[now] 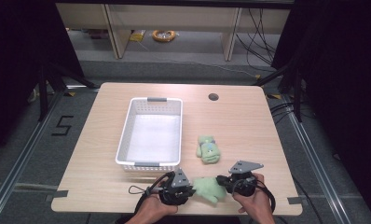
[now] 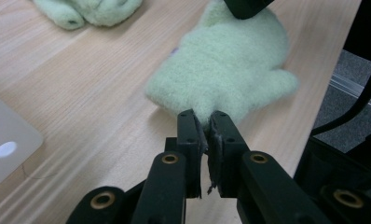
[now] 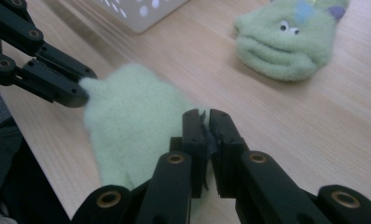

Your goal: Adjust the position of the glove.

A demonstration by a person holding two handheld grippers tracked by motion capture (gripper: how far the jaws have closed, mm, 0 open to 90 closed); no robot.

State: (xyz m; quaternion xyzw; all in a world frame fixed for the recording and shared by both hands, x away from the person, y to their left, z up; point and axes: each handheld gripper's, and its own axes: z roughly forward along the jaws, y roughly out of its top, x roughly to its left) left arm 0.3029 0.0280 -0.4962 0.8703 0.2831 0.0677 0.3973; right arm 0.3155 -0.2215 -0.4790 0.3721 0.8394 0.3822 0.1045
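Observation:
A plain pale green fuzzy mitten (image 1: 209, 189) lies near the table's front edge, between my two grippers. My left gripper (image 1: 192, 190) is shut on the mitten's left edge; in the left gripper view its jaws (image 2: 204, 122) pinch the fluffy rim of the mitten (image 2: 230, 65). From the other side my right gripper (image 1: 220, 180) is shut on the mitten too, its jaws (image 3: 204, 116) pressed onto the mitten's edge (image 3: 132, 107). A second green mitten with a face (image 1: 208, 149) rests on the table just beyond, untouched.
A white plastic basket (image 1: 123, 140) stands left of centre, with nothing in it. A round cable hole (image 1: 213, 97) sits near the table's far edge. The front edge runs just under my hands. Black curtains flank both sides.

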